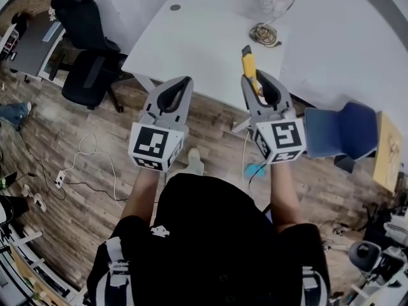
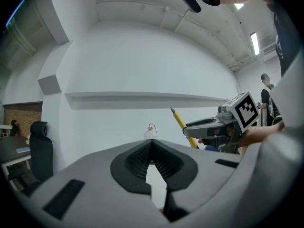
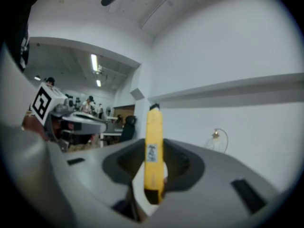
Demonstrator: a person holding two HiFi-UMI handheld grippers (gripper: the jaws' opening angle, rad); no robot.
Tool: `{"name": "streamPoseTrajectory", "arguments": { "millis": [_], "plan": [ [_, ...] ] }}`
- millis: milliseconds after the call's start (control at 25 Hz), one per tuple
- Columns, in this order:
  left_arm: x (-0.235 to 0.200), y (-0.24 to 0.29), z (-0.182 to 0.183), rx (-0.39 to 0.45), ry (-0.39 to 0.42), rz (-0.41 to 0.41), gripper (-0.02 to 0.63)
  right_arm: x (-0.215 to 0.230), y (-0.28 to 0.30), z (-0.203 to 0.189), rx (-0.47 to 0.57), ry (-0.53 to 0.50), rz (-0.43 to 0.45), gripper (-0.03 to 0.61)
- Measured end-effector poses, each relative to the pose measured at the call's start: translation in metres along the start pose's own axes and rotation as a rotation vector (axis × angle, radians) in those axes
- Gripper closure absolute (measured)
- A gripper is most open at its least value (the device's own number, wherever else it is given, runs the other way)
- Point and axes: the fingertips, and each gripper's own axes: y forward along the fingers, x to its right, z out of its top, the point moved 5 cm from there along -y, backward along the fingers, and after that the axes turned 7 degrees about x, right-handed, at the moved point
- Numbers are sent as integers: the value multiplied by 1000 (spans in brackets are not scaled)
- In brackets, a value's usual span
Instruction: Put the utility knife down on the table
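Knife: yellow utility knife (image 1: 248, 62) clamped by its tail in the right gripper (image 1: 256, 80), jutting forward at the bench (image 1: 191, 50) near edge; left gripper (image 1: 185, 83) closed, empty | Risk: release short of the edge likely drops it to the wooden floor (image 1: 64, 139); long overhang may tip it | Room: white bench bare except a coiled cable (image 1: 264, 34); blue chair (image 1: 335, 132), black chairs (image 1: 89, 72) alongside

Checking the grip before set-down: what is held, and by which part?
The right gripper holds the utility knife by its rear end; the left gripper holds nothing.
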Motion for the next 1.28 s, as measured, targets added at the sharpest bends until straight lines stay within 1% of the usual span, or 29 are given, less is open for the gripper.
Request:
{"name": "streamPoseTrajectory", "arguments": {
  "millis": [240,480,720,960,1120,1280],
  "plan": [
    [-33,26,-11,-1,-12,-15,597,7,38,-5,-16,-13,-13,442],
    [-73,42,-16,-2,-40,-36,597,2,81,-6,-46,-21,-18,442],
    [-111,54,-31,-7,-79,-46,595,-8,117,-17,-92,-35,-15,442],
    [-116,63,-42,-37,-88,-58,595,-6,128,-31,-130,-24,-10,442],
    [-114,70,-52,-53,-94,-64,597,-1,132,-39,-140,-15,-17,442],
    [-112,76,-59,-64,-96,-64,595,5,135,-47,-144,-6,-5,442]
  ]
}}
